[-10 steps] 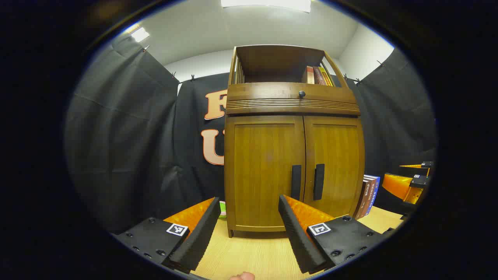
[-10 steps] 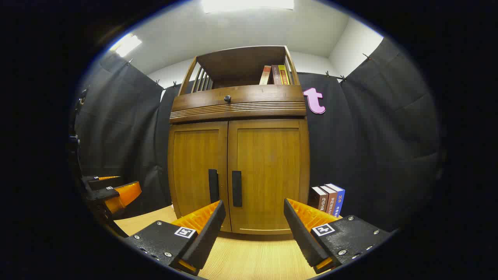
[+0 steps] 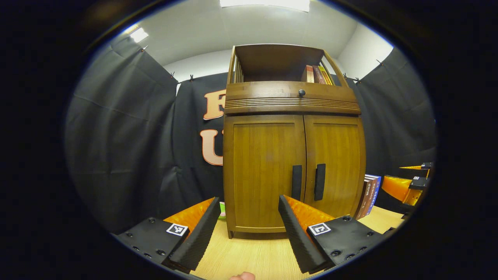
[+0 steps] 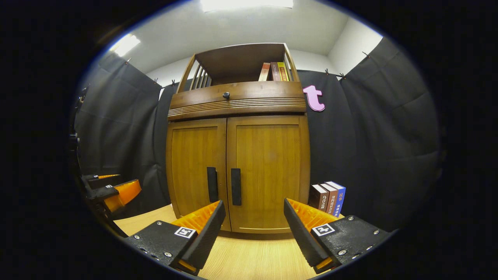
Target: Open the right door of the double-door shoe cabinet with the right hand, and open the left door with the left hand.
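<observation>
The shoe cabinet [image 3: 293,136] stands upright on the wooden counter [image 3: 249,256], in the middle of the left gripper view and slightly right of centre. Both of its doors are shut. The left door [image 3: 264,171] and the right door [image 3: 336,167] meet at a thin vertical seam, with a dark upright left handle [image 3: 296,177] and right handle [image 3: 320,182] just beside that seam on either side. Above the doors runs a ribbed drawer front with a small round knob [image 3: 301,92], and above that an open shelf holds a few books [image 3: 319,74] at its right end.

The left gripper [image 3: 247,223] sits at the bottom of its own view, jaws spread wide with nothing between them, short of the cabinet and not touching it. At the bottom edge a fingertip [image 3: 242,276] of the person pokes in.

In the right gripper view the cabinet fills the centre, and the right gripper [image 4: 255,225] at the bottom has its jaws wide apart and empty, also clear of the doors. A short row of upright books [image 4: 328,199] stands on the counter just right of the cabinet. The left gripper shows again at the lower left edge there.
</observation>
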Action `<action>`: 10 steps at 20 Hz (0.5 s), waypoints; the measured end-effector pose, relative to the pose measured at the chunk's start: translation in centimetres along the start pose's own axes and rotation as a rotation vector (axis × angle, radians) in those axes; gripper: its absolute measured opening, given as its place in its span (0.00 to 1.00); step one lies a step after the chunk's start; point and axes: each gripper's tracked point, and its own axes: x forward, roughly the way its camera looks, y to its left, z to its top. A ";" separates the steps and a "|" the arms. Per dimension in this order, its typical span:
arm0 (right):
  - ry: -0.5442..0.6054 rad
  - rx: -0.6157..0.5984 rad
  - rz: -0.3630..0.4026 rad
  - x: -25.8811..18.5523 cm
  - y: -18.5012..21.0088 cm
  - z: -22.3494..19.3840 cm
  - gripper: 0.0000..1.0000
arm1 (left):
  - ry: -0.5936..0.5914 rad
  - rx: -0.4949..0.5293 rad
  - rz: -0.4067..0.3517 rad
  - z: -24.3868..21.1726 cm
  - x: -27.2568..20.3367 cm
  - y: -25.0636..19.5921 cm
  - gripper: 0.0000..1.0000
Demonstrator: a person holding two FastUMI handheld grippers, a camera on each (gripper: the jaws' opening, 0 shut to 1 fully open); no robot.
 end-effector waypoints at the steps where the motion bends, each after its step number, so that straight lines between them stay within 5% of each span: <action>1: 0.001 0.000 0.000 0.0 0.0 0.1 0.93 | -0.001 -0.001 -0.001 0.1 0.1 0.0 0.95; 2: 0.000 0.000 -0.001 0.1 0.0 0.1 1.00 | -0.001 0.000 -0.001 0.1 0.1 0.0 0.94; 3: -0.002 0.001 -0.002 0.1 -0.1 0.2 0.93 | -0.003 0.001 -0.001 0.1 0.2 0.0 0.94; 4: -0.003 0.003 -0.002 0.1 -0.1 0.1 1.00 | -0.003 0.001 -0.003 0.1 0.1 0.0 0.94; 6: -0.007 0.006 0.000 0.0 0.0 0.3 0.93 | -0.003 0.002 -0.009 0.3 0.1 -0.2 0.95; 9: -0.029 0.012 0.004 -0.3 0.2 1.1 1.00 | -0.017 0.004 -0.009 0.9 0.0 -0.3 0.95; 10: -0.036 0.012 0.003 -0.6 0.2 1.3 0.93 | -0.021 0.004 -0.008 1.1 -0.2 -0.3 0.95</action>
